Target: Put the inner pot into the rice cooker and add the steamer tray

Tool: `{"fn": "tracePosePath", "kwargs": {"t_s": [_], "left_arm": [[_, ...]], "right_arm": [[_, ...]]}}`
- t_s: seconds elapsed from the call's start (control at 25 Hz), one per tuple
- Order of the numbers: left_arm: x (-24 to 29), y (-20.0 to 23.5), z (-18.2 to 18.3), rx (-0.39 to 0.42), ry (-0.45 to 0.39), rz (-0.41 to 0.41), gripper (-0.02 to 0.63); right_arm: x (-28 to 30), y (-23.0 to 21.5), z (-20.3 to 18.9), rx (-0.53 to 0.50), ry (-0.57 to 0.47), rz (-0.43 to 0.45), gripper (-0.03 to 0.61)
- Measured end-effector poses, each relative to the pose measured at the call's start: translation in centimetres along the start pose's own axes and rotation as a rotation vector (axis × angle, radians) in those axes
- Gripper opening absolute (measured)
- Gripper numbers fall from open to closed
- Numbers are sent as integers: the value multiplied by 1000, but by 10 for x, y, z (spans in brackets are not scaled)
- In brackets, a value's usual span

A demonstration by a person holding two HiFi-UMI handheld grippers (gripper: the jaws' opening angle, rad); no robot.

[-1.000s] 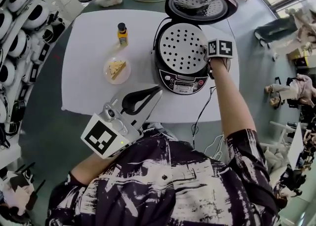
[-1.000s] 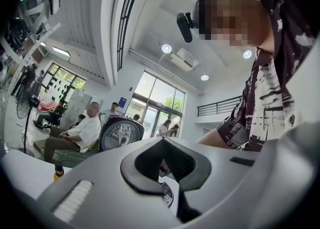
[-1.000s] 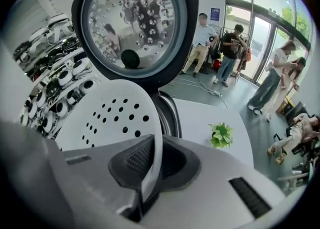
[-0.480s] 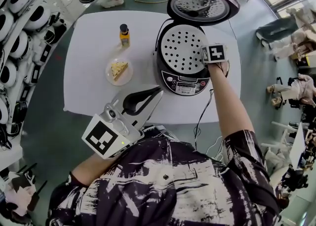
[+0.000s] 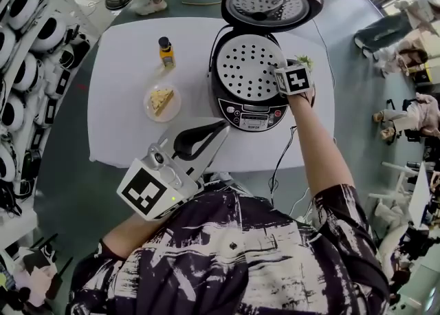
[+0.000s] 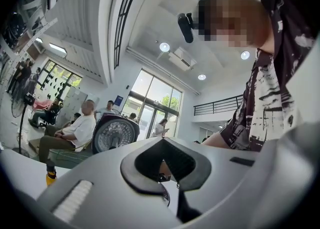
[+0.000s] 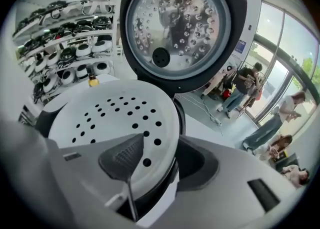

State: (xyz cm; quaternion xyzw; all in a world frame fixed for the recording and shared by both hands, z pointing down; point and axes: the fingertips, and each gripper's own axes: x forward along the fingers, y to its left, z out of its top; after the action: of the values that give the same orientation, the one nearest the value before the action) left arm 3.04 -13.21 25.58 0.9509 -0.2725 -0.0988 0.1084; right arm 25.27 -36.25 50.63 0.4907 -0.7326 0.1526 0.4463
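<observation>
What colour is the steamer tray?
The steamer tray is white, with dark round holes; clearest in the right gripper view.

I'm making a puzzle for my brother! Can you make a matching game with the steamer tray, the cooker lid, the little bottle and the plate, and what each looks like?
1 steamer tray
2 cooker lid
3 bottle
4 plate

A yellow, dark cap
B swung up, open
C holds a wedge of food
D white, full of holes, sitting in the rice cooker

Pairs: 1-D, 2-B, 3-A, 4-C
</observation>
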Motion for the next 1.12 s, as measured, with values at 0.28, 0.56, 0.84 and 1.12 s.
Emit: {"fn": "tracePosePath", "kwargs": {"t_s": [0.28,0.56,0.84,1.12], "left_arm": [[12,-6,-1,6,-1,-22,5],[24,-7,-3,26,8,-21,5],[47,2,9,64,10,-2,5],[78,-8,18,96,7,0,5]], "right_arm": [[-10,-1,5,88,-96,65,201],[-102,0,66,232,-527,289,189],[-306,15,124,200,-1039,431,46],[-350,25,87,102,-1065,348,-3]]}}
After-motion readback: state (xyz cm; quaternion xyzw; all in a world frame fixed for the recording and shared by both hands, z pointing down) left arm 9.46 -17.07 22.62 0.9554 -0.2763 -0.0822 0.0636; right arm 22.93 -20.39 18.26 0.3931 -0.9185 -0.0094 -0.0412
